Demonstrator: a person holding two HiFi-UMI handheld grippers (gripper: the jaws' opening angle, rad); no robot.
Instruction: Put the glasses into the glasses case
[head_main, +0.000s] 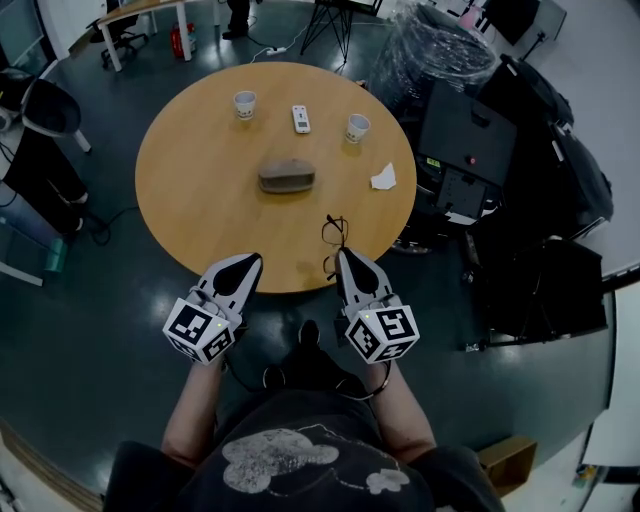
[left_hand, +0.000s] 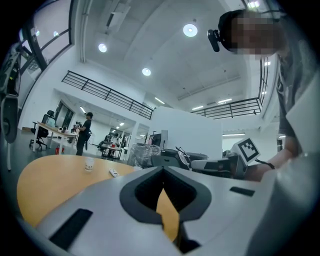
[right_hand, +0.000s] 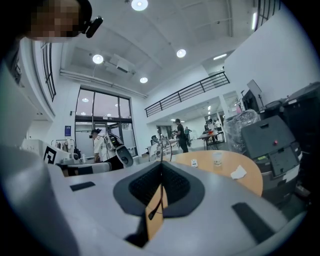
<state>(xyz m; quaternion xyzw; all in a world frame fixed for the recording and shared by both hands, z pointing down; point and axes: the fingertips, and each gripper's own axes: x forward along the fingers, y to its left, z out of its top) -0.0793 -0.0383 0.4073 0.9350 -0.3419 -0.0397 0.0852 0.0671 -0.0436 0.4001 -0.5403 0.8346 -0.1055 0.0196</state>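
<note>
The grey glasses case (head_main: 286, 176) lies closed in the middle of the round wooden table (head_main: 190, 190). The black-rimmed glasses (head_main: 333, 232) sit over the table's near edge, standing up from the tip of my right gripper (head_main: 344, 256), which is shut on them. In the right gripper view a thin frame arm runs between the shut jaws and a lens rim (right_hand: 165, 149) rises past the tip (right_hand: 161, 165). My left gripper (head_main: 252, 260) is shut and empty at the near edge, left of the glasses. In the left gripper view its tip (left_hand: 162, 174) points across the table.
Two paper cups (head_main: 245, 104) (head_main: 357, 128) and a white remote (head_main: 301, 119) stand at the table's far side. A crumpled tissue (head_main: 384, 179) lies at its right edge. Black equipment cases (head_main: 465, 140) crowd the floor to the right. People stand in the background.
</note>
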